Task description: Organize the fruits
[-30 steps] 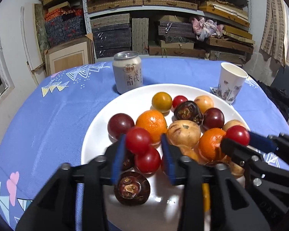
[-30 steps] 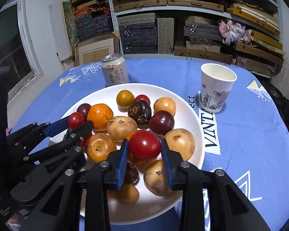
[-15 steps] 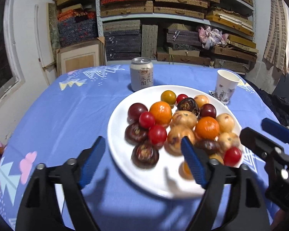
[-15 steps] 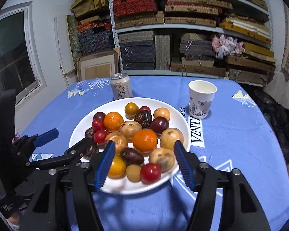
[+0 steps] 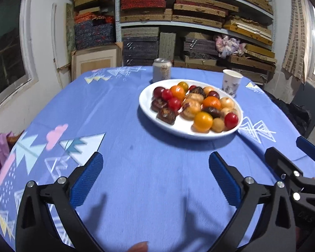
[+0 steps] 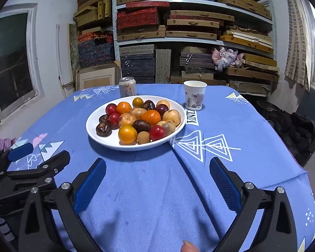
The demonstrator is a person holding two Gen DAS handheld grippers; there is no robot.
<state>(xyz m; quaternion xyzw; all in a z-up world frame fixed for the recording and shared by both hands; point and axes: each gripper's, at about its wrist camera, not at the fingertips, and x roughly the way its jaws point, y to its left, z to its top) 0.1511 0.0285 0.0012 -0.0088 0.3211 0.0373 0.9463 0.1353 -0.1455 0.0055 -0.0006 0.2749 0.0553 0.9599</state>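
Both grippers are now sitting back from the plate (image 6: 92, 131), where a second ago each was closing on a red fruit; their jaws have just been opening. The left gripper (image 5: 155, 173) and right gripper (image 6: 157, 177) are gaping wide and empty over the blue cloth (image 6: 231, 121). The fruits (image 6: 139, 119) are lying heaped on the plate, near the can (image 6: 127, 87) and cup (image 6: 194, 95)

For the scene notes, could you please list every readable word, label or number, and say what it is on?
"VINT": white upright letters on the blue patterned tablecloth beside the plate, partly hidden.
Silver drink can: red characters, too blurred to read.
White paper cup: printed picture, no legible text.
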